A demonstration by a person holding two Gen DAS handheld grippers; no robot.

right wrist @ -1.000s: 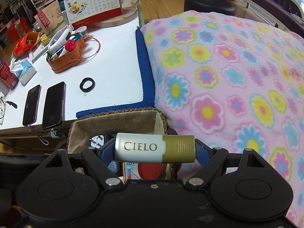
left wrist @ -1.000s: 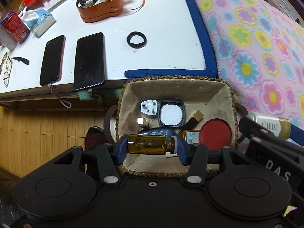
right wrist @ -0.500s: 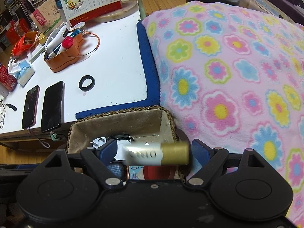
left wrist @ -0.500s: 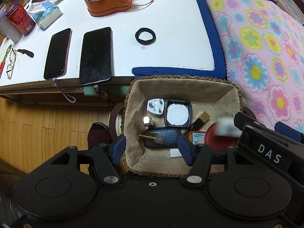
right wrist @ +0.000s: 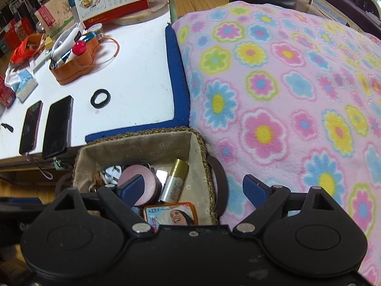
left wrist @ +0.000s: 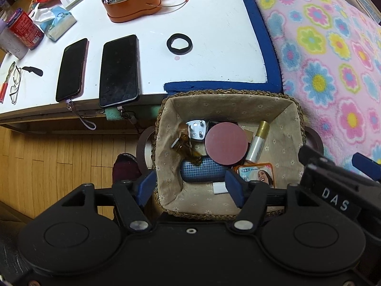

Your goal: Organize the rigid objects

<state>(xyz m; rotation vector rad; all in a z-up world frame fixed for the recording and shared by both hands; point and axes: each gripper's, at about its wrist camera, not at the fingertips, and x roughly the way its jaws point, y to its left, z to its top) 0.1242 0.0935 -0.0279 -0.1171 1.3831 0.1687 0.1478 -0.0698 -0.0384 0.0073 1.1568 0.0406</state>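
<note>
While both my grippers' jaws are opening with nothing between them, the amber bottle [left wrist: 187, 149] and gold-capped tube [left wrist: 258, 140] lie in the basket [left wrist: 289, 128] at centre frame; I should lift straight up, clear of its rim.

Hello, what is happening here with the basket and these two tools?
A person holds a tool in each hand above a lined basket beside the white table. Both tools are empty, their jaws opening: the left tool and the right tool. An amber bottle and a white and gold tube lie inside the basket with a round red lid and other small items.
</note>
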